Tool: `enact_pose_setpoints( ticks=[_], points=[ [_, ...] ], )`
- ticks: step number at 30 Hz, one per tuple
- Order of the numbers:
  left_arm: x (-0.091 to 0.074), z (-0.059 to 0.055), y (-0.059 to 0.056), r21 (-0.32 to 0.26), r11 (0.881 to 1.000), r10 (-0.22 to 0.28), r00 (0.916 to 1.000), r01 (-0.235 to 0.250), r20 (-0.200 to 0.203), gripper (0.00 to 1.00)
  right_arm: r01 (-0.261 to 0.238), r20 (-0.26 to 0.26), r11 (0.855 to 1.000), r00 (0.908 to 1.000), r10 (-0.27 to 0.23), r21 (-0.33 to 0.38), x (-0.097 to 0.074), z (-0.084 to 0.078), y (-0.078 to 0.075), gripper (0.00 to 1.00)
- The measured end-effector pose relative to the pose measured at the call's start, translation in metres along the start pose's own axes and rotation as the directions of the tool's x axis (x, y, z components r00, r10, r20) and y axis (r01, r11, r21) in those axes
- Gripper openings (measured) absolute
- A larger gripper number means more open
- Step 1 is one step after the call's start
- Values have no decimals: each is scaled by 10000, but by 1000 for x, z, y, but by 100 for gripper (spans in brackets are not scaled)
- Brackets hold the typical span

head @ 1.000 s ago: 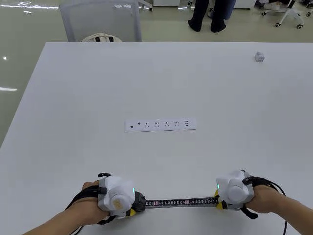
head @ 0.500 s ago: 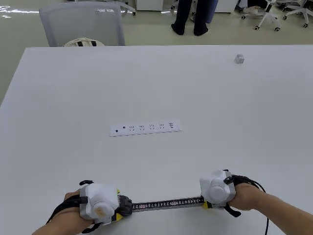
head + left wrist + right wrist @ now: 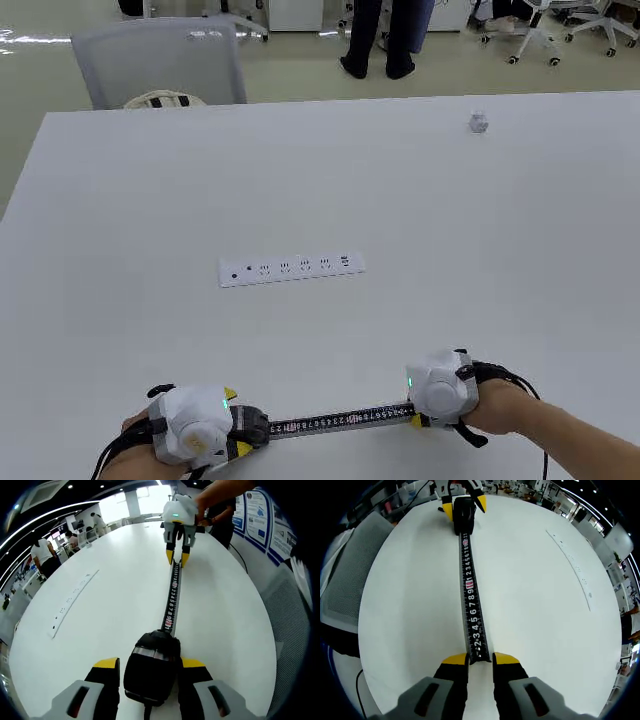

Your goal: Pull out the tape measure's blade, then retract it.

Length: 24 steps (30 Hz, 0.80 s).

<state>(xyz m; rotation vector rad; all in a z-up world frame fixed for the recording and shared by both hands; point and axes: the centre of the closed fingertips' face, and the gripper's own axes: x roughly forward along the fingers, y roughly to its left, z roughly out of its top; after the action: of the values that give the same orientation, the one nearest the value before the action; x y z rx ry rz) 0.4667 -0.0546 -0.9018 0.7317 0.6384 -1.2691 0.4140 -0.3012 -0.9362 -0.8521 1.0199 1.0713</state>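
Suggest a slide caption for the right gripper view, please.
Right gripper pinching the black numbered tape blade, stretched over the white table to its black case in the left gripper.

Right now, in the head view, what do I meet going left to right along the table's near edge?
left tool → black tape measure case held in it → pulled-out blade → right tool pinching the blade's end

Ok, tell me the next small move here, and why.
Probably ease the right gripper toward the case, letting the blade feed back in. The blade is already out, stretched from the case clamped in the left gripper to its tip pinched by the right gripper, so the pull-out looks done.
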Motion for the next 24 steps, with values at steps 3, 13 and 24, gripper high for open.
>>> enact_pose_setpoints(
  ticks=[3,13,24],
  points=[
    [-3,0,2,-616,9979,212,9997,-202,148,44,95,116,9998,9999,-97,158,1,0,0,20],
    [-8,-6,-3,-1530,9872,511,9982,-457,310,49,291,505,9927,9981,-353,1170,0,3,1,23],
    [-15,-6,-1,-2408,9653,1155,9923,-1013,457,54,894,733,9595,9909,-1128,2671,-6,-1,-4,29]
  ],
)
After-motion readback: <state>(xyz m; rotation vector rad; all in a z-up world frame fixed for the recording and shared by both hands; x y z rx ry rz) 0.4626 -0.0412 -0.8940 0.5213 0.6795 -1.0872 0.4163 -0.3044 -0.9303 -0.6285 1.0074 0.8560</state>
